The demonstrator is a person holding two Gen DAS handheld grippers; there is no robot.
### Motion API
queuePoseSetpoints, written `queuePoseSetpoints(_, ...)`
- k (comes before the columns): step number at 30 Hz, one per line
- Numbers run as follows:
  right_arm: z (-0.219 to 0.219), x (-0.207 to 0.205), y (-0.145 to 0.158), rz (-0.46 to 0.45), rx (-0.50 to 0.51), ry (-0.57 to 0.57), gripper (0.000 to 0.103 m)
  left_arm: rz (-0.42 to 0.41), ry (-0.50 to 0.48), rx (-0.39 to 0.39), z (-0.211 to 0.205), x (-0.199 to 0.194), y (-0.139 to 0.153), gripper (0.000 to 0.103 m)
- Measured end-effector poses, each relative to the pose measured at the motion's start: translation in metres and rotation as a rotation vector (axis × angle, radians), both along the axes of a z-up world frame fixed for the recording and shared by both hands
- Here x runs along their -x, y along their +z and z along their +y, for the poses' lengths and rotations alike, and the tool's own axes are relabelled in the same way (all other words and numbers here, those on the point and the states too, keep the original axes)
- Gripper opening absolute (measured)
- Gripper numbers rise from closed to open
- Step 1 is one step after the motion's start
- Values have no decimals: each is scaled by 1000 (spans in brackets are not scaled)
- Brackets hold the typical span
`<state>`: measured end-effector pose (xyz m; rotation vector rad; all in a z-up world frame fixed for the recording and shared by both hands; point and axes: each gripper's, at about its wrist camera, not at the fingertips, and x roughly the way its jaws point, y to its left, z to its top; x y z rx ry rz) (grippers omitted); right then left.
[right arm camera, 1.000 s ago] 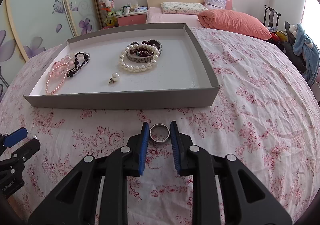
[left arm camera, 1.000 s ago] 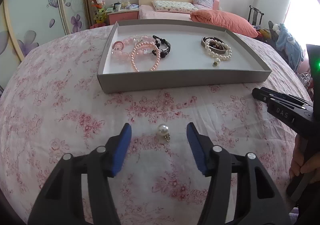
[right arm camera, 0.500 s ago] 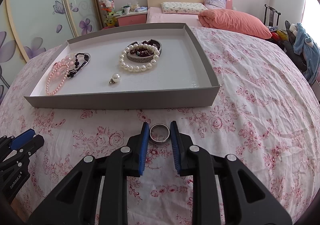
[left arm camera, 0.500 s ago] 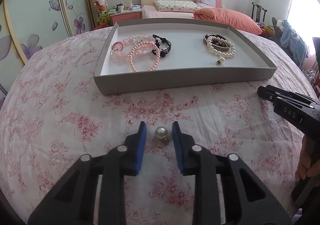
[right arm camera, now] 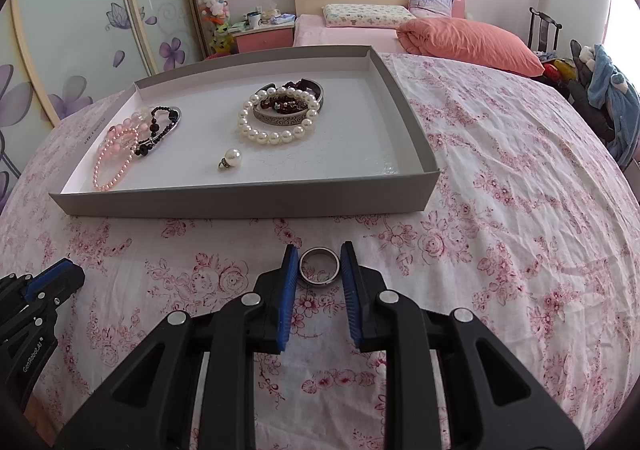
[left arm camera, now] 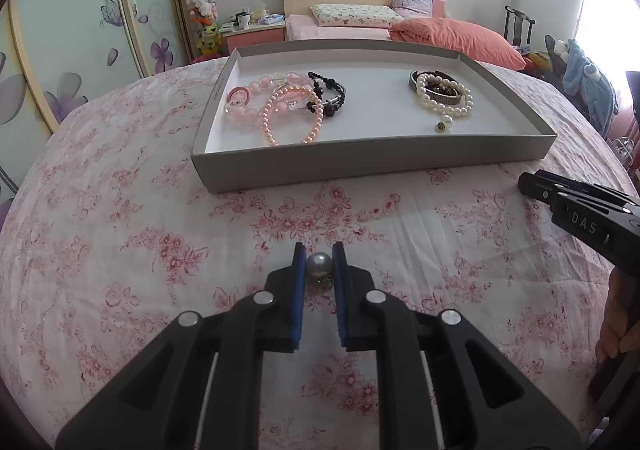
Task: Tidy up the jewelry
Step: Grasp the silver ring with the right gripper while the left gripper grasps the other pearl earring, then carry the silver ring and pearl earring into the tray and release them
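A wrinkled floral cloth (left arm camera: 120, 250) is lying under the flat grey cardboard tray (left arm camera: 360, 162). The left gripper (left arm camera: 319, 256), jaws just closing, is pinching a round glossy pearl pendant (left arm camera: 319, 265); the right gripper (right arm camera: 319, 264) is clamping a smooth metal ring (right arm camera: 319, 271).

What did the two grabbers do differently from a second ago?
The left gripper has just been closing; its blue pads now pinch the pearl pendant on the floral cloth. The right gripper stayed shut on the silver ring. The tray and its bracelets stayed put.
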<state>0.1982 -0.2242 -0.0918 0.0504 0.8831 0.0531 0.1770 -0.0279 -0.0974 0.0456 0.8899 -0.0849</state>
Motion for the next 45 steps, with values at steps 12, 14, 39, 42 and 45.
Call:
queuePoseSetpoints(12,-2,5,1,-6,-37,5,23,13,31,45,12,-3,4,14)
queuePoseSetpoints(14,-2,8,2,-10,-38,10,23,9,34,45,13,-3,5,14)
queuePoseSetpoints(39,11,41,63,-260,-57,65,23,-199,26,42,2,10,57,14)
queuePoseSetpoints(42,13,45,72,-307,-50,67,23,-237,22,42,-1,13,65,14)
queuePoseSetpoints(45,14,50,79,-350,-44,69,23,-265,19,44,-3,15,70,14)
